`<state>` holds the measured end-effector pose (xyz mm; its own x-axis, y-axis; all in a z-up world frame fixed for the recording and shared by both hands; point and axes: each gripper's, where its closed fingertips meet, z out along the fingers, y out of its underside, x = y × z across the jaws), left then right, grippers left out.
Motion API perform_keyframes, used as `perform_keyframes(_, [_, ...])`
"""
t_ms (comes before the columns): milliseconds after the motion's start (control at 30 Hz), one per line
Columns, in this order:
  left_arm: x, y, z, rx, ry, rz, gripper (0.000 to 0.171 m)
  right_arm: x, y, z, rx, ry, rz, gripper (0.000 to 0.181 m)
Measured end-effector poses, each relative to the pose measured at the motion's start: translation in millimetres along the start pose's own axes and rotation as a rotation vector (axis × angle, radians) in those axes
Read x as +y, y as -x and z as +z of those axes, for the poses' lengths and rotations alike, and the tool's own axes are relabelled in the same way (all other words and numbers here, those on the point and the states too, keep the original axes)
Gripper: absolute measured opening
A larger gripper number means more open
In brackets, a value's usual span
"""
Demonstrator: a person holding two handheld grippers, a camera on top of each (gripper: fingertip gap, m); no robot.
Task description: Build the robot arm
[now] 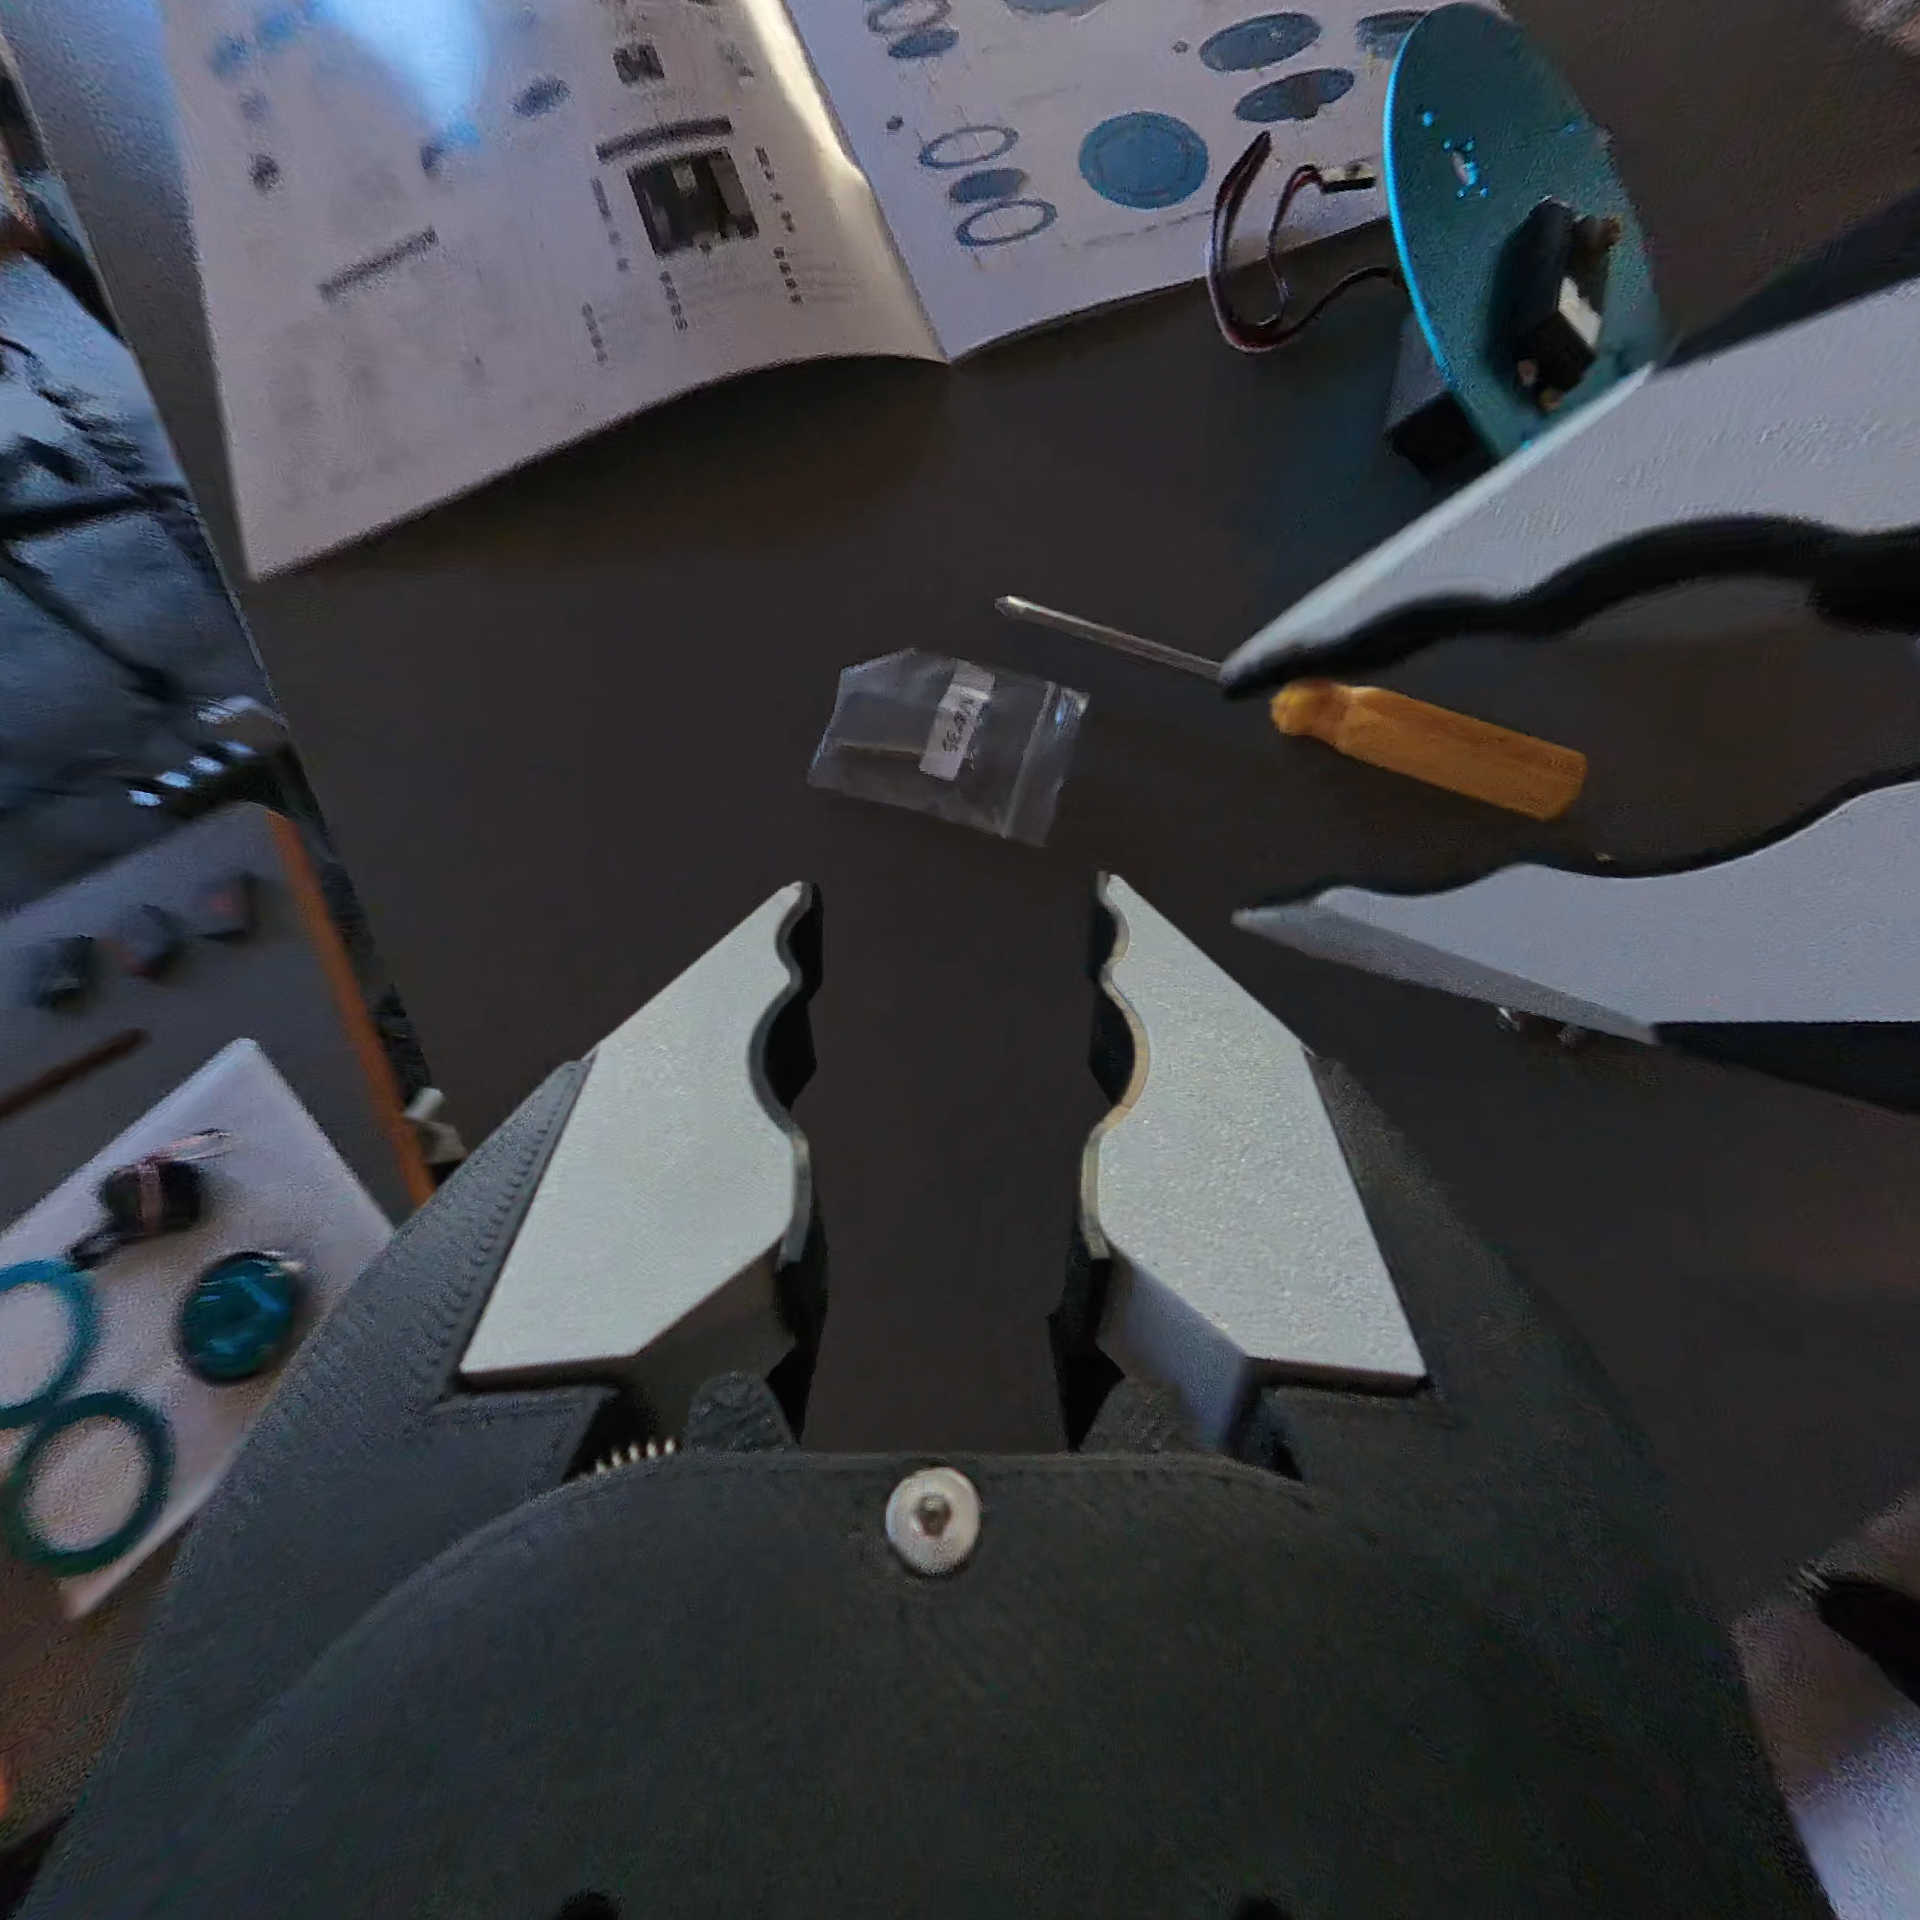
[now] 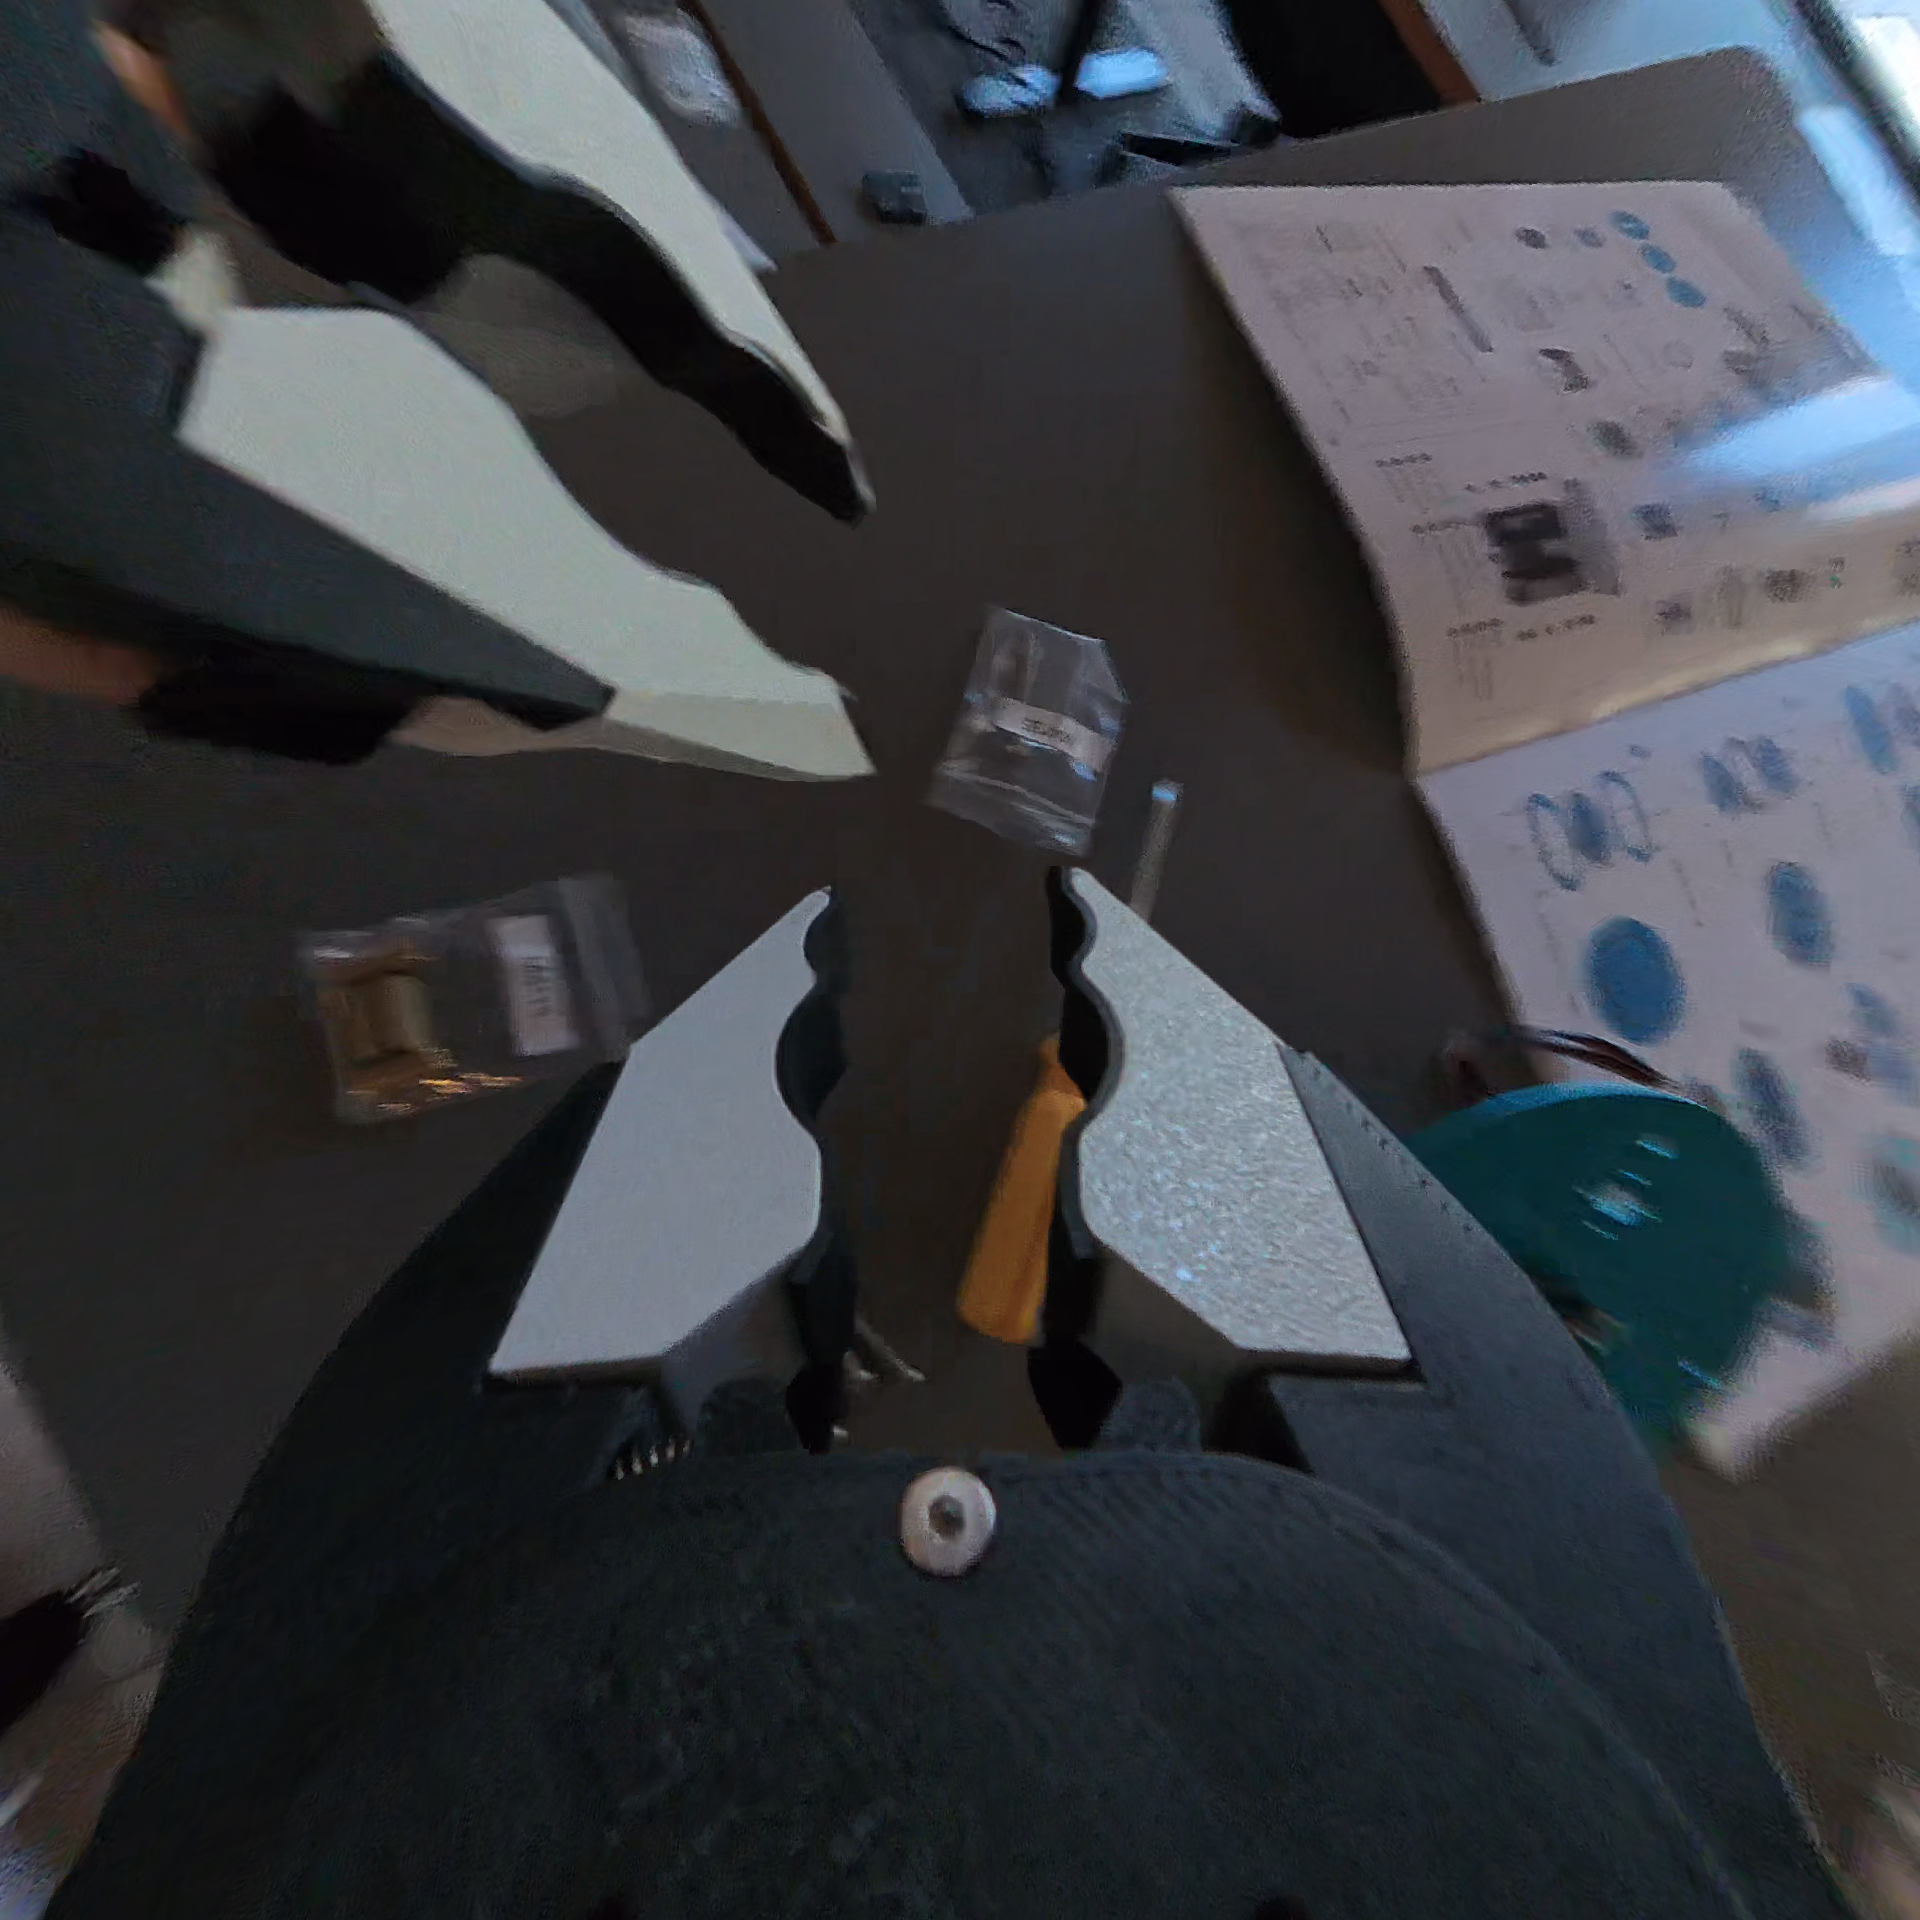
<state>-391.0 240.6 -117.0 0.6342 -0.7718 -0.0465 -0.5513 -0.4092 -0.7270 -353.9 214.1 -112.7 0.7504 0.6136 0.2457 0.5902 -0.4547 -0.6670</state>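
Jaws on my left gripper (image 1: 954, 894) are open and hold nothing. I see only dark bench (image 1: 665, 665) between them. Just past their tips lies a small clear bag (image 1: 948, 740) with a white label and dark bits inside. It lies flat on the bench, and my jaws do not touch it.

Jaws on my right gripper (image 2: 945, 883) are open too, and they hold nothing. Under them lies a screwdriver (image 1: 1429, 748) with a yellow handle and a thin metal shaft. In the right wrist view the handle shows in the gap between the jaws, close to the right finger. I cannot tell if that finger touches it. The shaft points out past the jaws, just beside the clear bag.

A second bag (image 2: 468, 997) with gold-colored parts lies on the bench, to the left of my right gripper.

An open booklet (image 1: 540, 239) with blue pictures lies at the far side of the bench. Next to it stands a teal round plate (image 1: 1496, 187) on a small black block, with dark wires beside it. Off to my left sits a white tray (image 1: 260, 1101) with teal rings (image 1: 88, 1481) on it.
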Motion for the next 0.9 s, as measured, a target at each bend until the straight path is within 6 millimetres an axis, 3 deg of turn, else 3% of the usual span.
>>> perform_keyframes(67, [13.4,7.0,-7.4,0.05,0.005,-0.062,0.048,-12.8,37.7,-4.4,-0.311,-0.09,0.104,0.021])
perform_keyframes(167, [36.3,15.2,-17.7,0.054,0.009,-0.094,0.038,-2.5,65.2,-7.1,-0.587,-0.026,0.189,0.016])
perform_keyframes(300, [52.6,5.8,-25.7,0.103,-0.006,-0.115,0.034,27.9,73.0,11.6,-0.532,0.133,0.057,0.028])
perform_keyframes(467, [60.0,-15.3,-30.4,0.188,-0.003,-0.056,0.034,28.8,84.8,7.5,-0.539,0.111,-0.058,0.0])
perform_keyframes(600, [58.2,-39.2,-35.1,0.404,-0.035,-0.084,0.033,18.1,80.0,0.6,-0.514,0.029,-0.082,0.0])
perform_keyframes(667, [59.3,-42.0,-33.0,0.457,-0.027,-0.074,0.031,14.2,77.1,-5.6,-0.52,-0.011,-0.087,0.0])
perform_keyframes(733, [65.2,-40.5,-25.0,0.428,0.019,0.008,0.033,16.5,71.6,-6.0,-0.523,-0.011,-0.062,0.0])
perform_keyframes(833, [64.8,-42.2,-15.7,0.347,0.037,0.227,0.032,24.0,66.8,-2.2,-0.528,0.008,-0.033,0.017])
perform_keyframes(900, [64.9,-46.6,-14.8,0.338,0.052,0.332,0.022,28.8,69.8,-1.3,-0.543,0.024,-0.034,0.022])
